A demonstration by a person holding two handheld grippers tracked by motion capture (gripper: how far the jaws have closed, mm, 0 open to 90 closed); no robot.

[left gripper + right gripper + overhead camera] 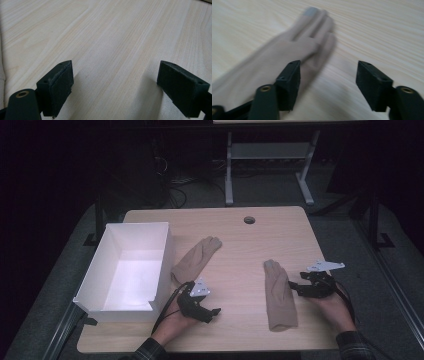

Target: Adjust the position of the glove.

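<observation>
Gloves lie on the wooden table (235, 235): one tan glove (196, 259) beside the white box (164, 251), its cuff end close against the box wall, and a second tan glove (279, 295) well apart on the right half, fingers pointing away from the person. The high view takes in both gloves, the box and both hands; the right gripper view adds a grey fingertip patch on the near glove (287, 52), blurred, while the left gripper view gives bare wood grain between its jaws and a pale strip at its left edge. The right gripper (299, 288) is held level, pointing leftward at the side of the right-hand glove, its jaws spread wide with nothing gripped; in its own view one jaw sits over the glove's edge and the other over bare wood. The left gripper (214, 313) rests low near the table's front edge, pointing right, its jaws wide apart over bare table and holding nothing. The box stands open-topped at the table's left edge, and its lit white floor is bare.
</observation>
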